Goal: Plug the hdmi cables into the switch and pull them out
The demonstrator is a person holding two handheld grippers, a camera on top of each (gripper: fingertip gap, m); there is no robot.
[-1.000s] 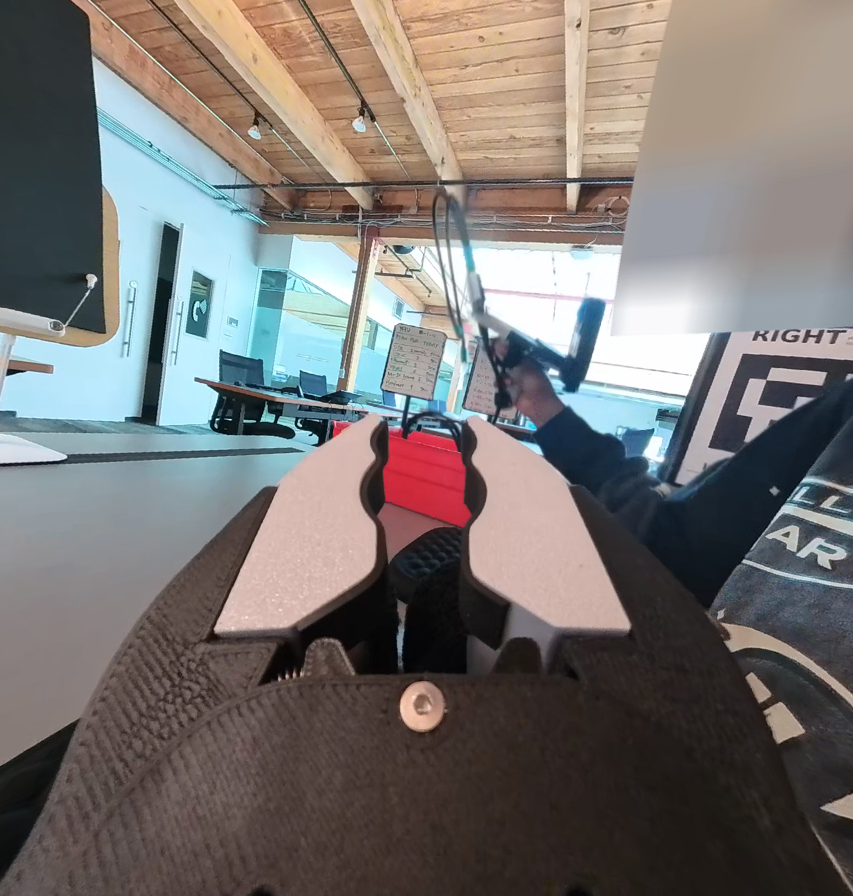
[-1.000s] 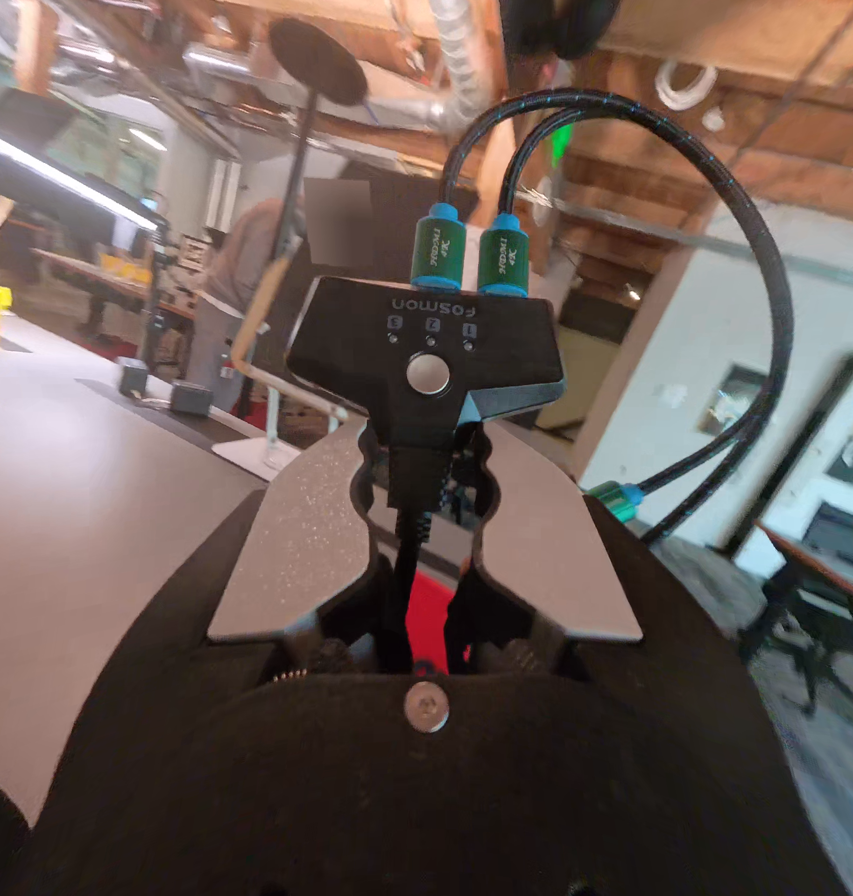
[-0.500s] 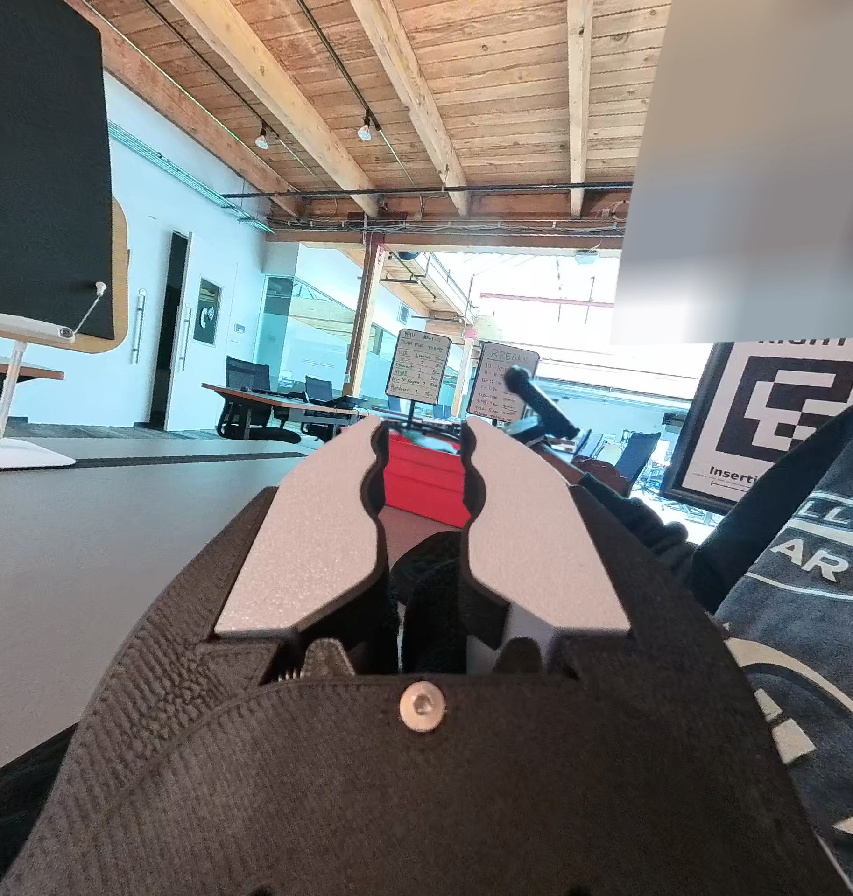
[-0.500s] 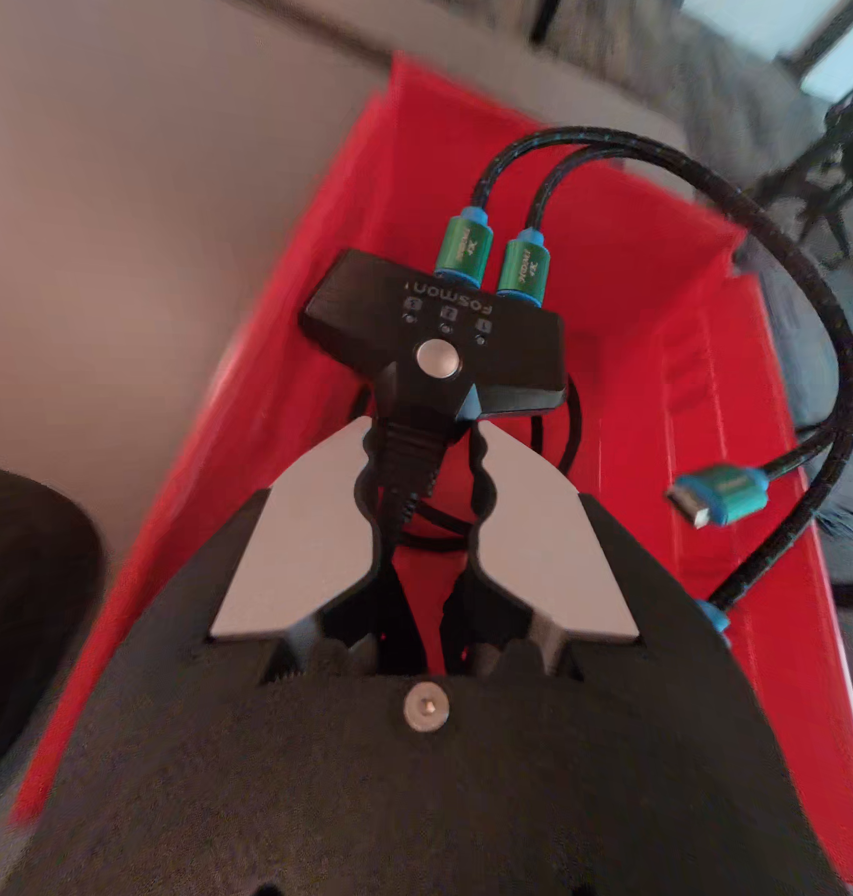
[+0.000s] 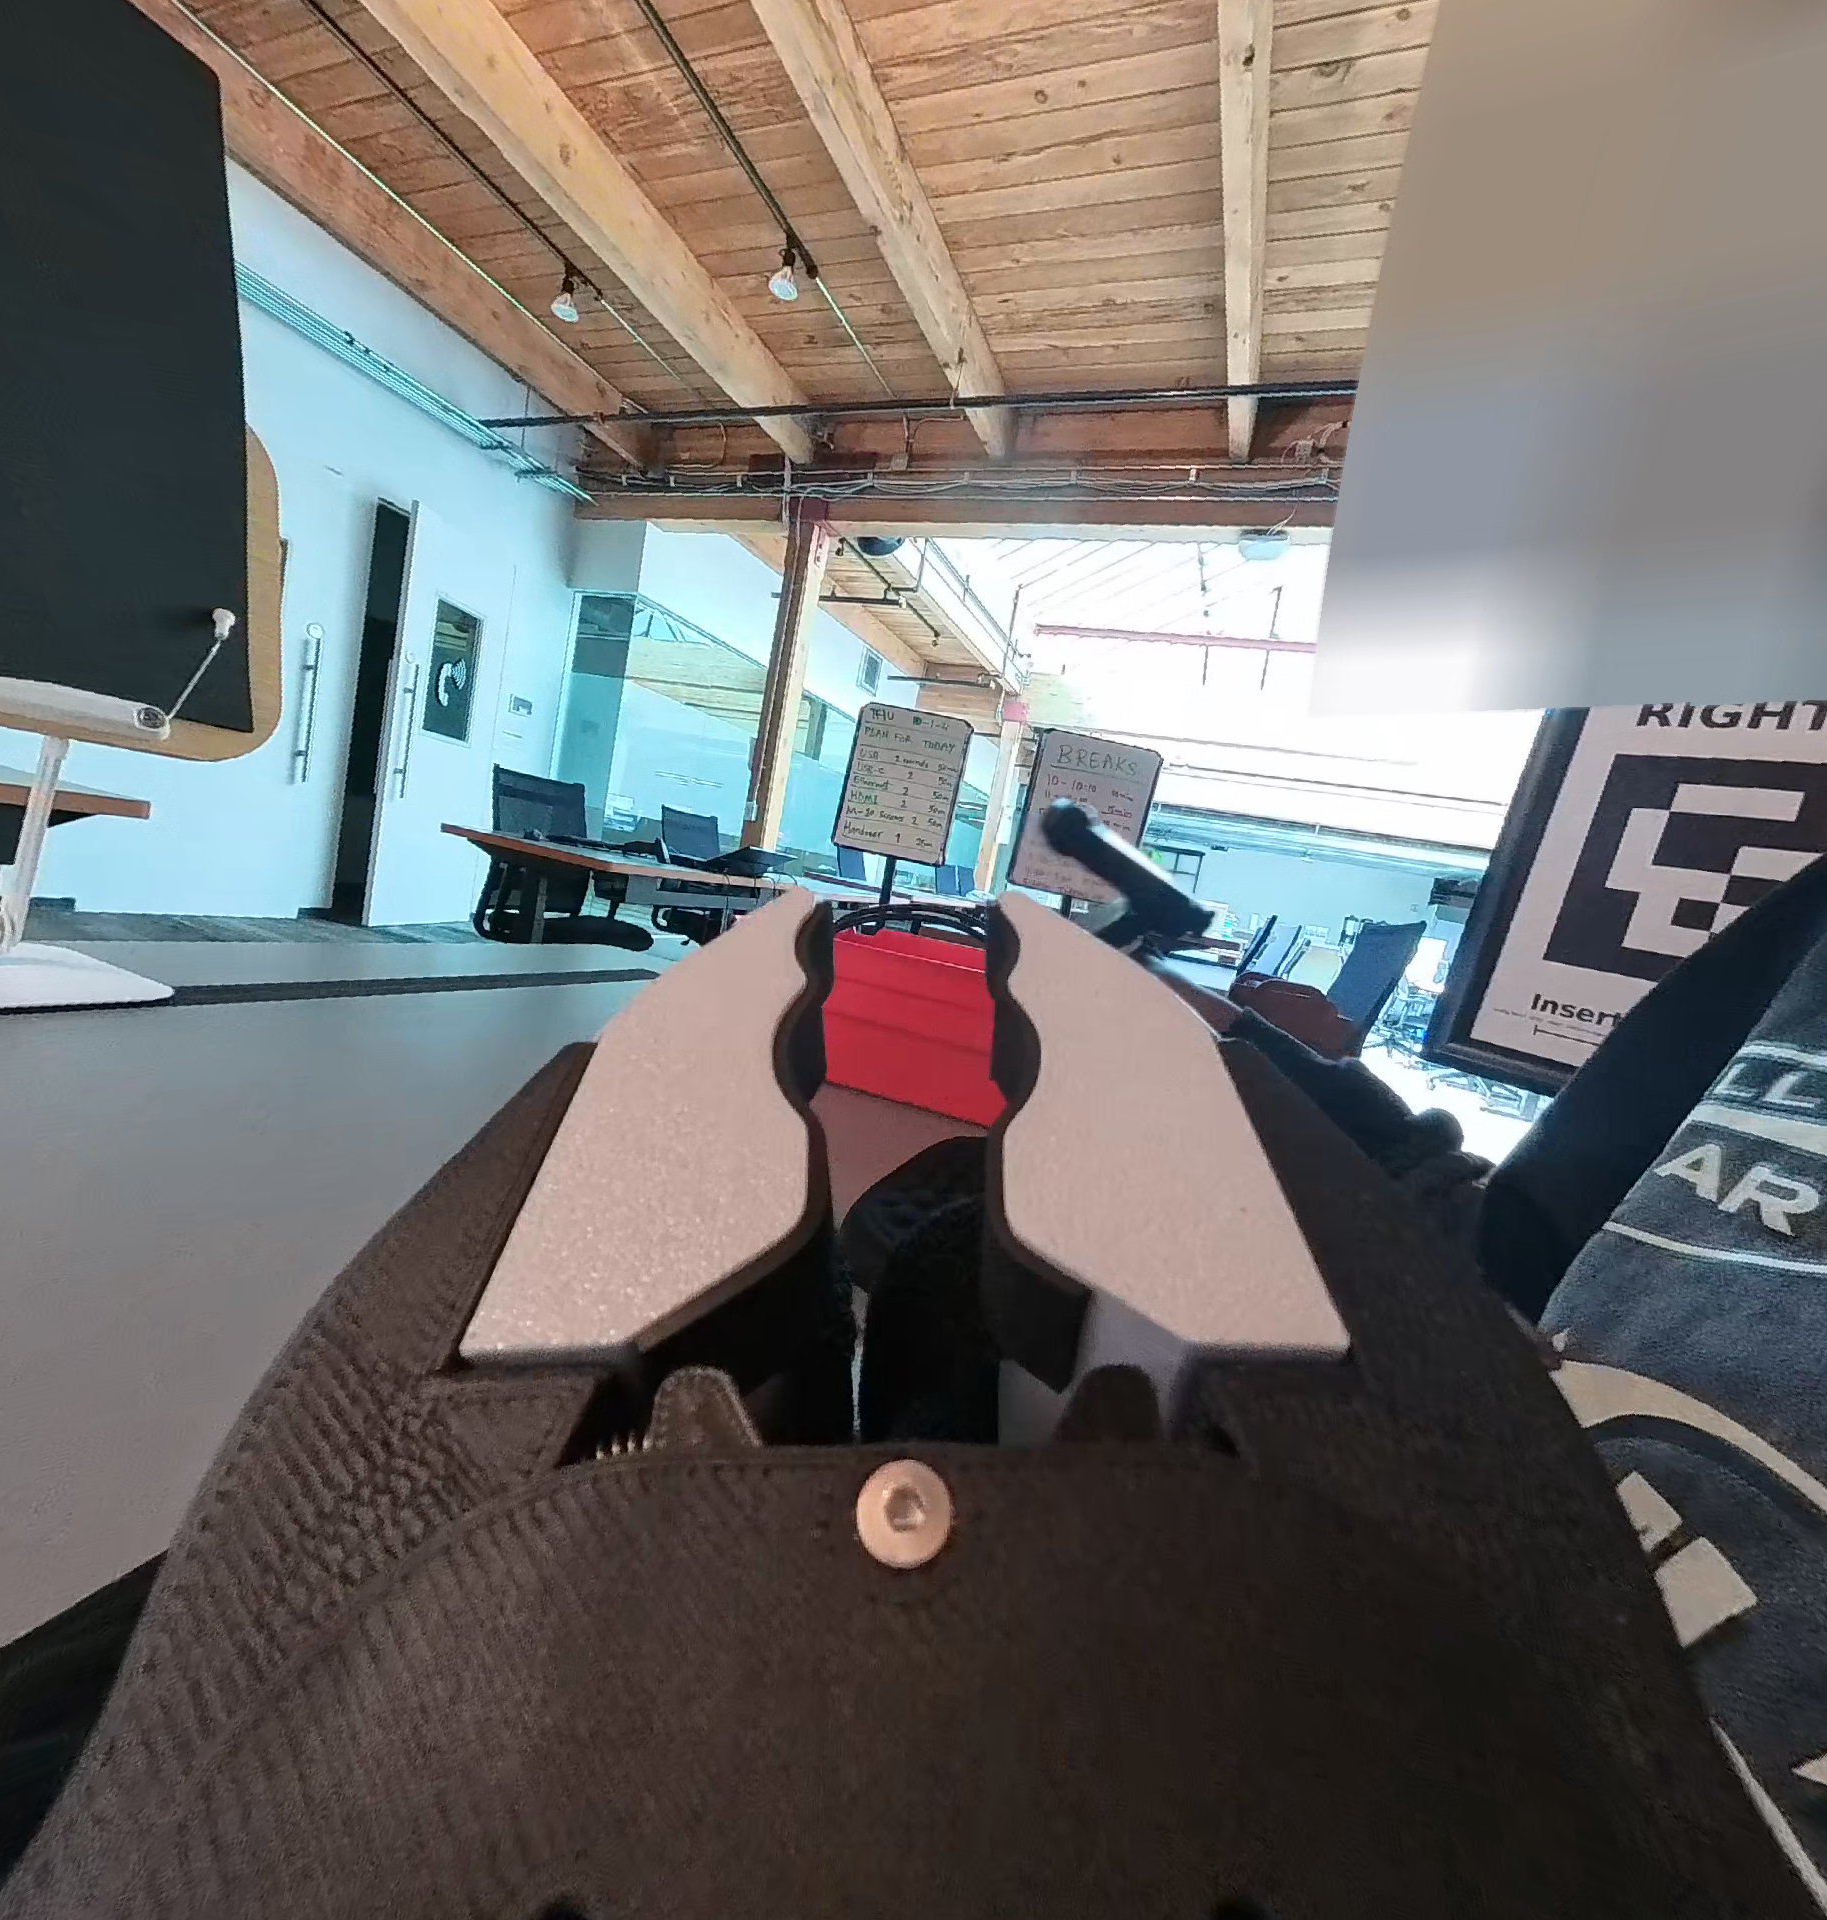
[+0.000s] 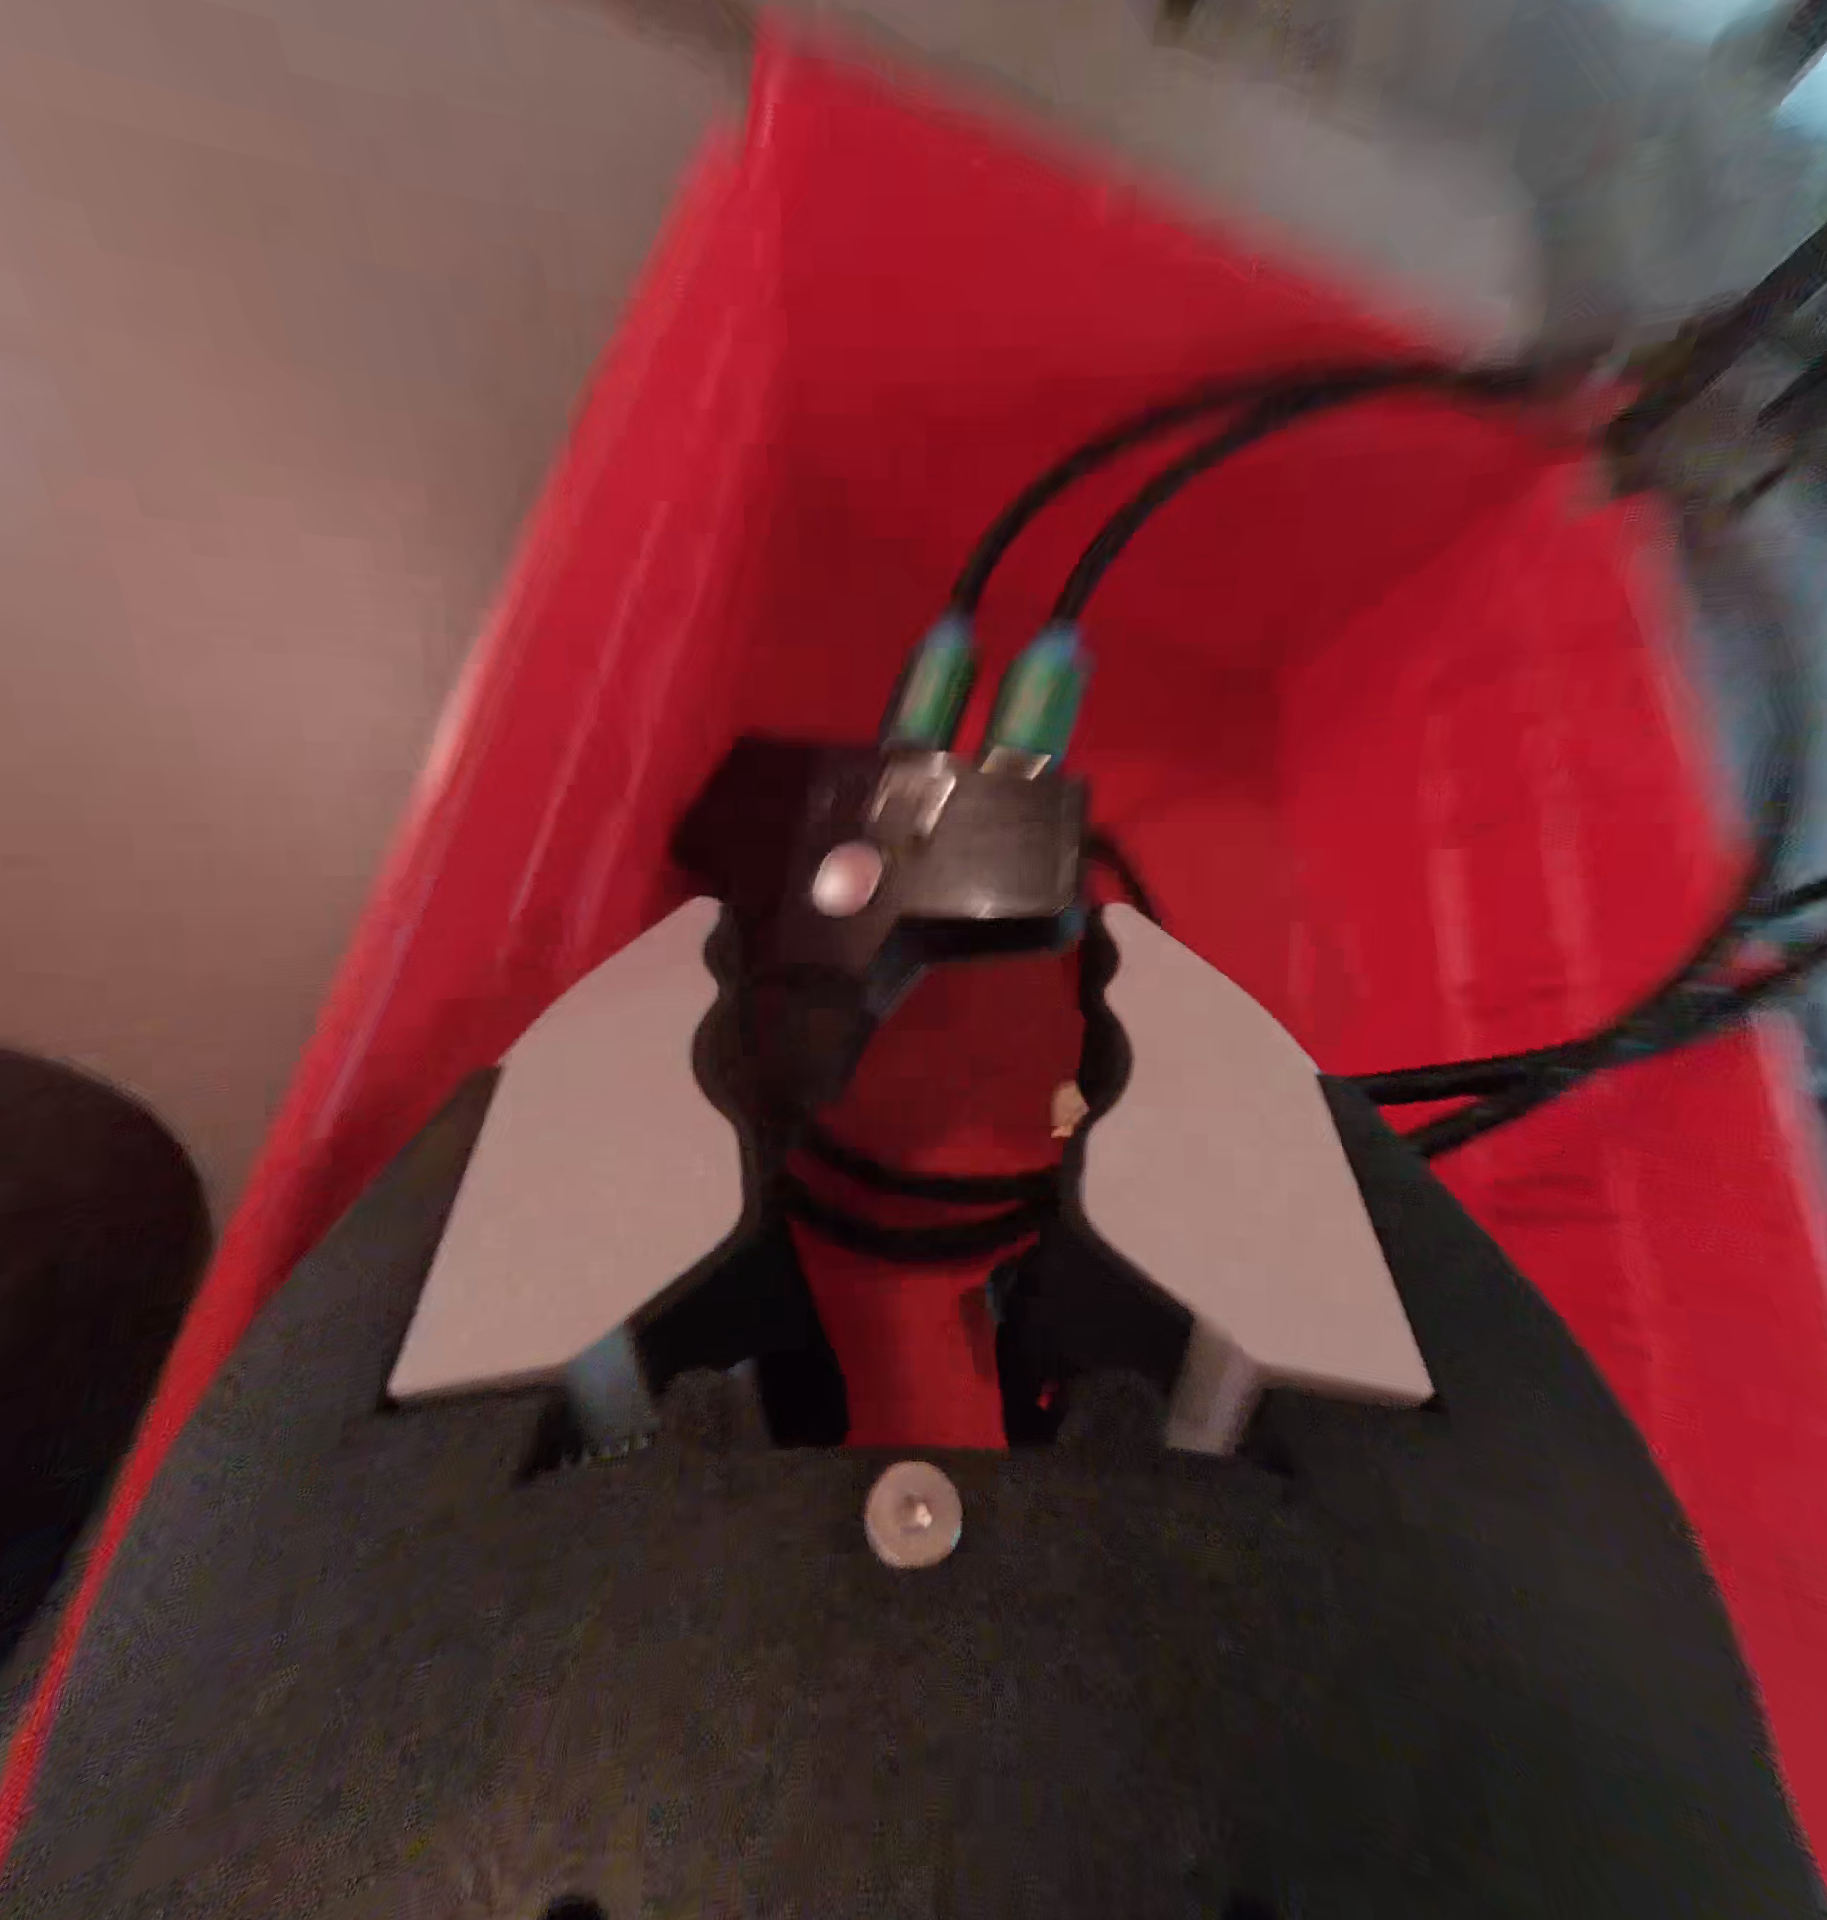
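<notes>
The right hand-held gripper (image 6: 907,935) has its two grey fingers spread wide apart over the red plastic bin (image 6: 1408,779), gripping nothing. The black T-shaped HDMI switch (image 6: 878,842) sits tilted just past the fingertips, its stem lying against the left finger (image 6: 597,1164); the blur hides whether it rests on the bin floor. Two green-and-blue HDMI plugs (image 6: 982,696) are seated side by side in the switch's far edge, and their black braided cables (image 6: 1252,426) arc away over the bin's right wall. The left hand-held gripper (image 5: 907,940) lies low on the grey bench (image 5: 213,1143), its fingers parted by a narrow gap and empty, pointing at the bin's near wall (image 5: 904,1029) toward the bench's far edge.
</notes>
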